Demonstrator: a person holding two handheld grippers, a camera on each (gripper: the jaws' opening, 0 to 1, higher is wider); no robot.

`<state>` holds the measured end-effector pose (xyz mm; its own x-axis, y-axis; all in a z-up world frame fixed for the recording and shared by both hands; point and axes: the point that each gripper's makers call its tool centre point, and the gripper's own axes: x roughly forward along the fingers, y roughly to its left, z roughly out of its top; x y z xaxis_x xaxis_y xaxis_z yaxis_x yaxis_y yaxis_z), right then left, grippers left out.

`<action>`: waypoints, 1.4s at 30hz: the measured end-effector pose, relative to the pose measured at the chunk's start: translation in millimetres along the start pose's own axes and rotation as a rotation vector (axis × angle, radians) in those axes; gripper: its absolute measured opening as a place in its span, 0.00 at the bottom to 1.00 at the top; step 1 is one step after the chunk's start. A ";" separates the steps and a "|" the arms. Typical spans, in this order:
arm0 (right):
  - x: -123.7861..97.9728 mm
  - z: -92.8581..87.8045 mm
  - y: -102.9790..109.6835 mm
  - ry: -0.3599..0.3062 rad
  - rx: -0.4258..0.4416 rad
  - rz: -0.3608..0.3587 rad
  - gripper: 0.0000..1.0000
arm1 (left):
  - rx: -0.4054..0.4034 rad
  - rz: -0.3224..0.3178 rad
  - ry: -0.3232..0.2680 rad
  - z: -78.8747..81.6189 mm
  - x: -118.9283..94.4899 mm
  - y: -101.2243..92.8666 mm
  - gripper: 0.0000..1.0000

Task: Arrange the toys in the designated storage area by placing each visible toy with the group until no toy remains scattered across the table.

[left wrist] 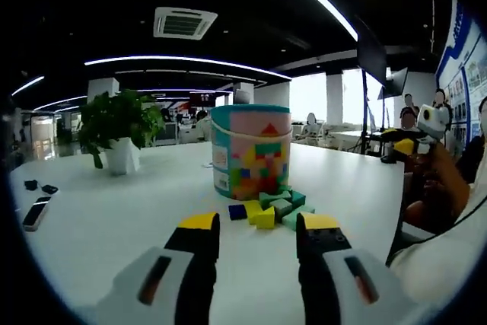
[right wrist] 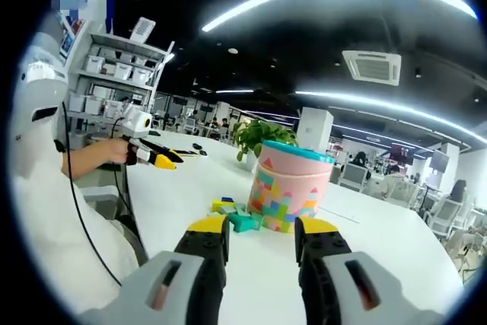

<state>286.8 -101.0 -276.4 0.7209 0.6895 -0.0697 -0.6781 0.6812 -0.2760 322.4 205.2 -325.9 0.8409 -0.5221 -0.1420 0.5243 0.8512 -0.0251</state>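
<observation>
— White table (left wrist: 114, 218), open office behind: what lies ahead of you?
— At eleven o'clock a potted plant (left wrist: 118, 131); at twelve the block bucket (left wrist: 251, 150), toy blocks (left wrist: 270, 209) grouped at its base.
— Your grippers?
— Left gripper (left wrist: 255, 235) and right gripper (right wrist: 260, 237) both spread, holding nothing.

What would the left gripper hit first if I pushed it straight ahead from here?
Probably the pile of blocks on the table. They lie right ahead of the open left gripper, and the bucket stands just behind them. If the gripper rides above the blocks, it would meet the bucket first; height is hard to judge.
</observation>
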 end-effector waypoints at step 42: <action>-4.0 -10.0 -11.4 0.010 0.181 -0.011 0.39 | 0.055 -0.045 0.235 -40.7 102.4 -27.0 0.29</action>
<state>293.1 -114.0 -282.6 0.7292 0.6799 -0.0774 -0.6842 0.7224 -0.0998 388.9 130.9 -380.0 0.7655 -0.5274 -0.3685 0.5727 0.8196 0.0166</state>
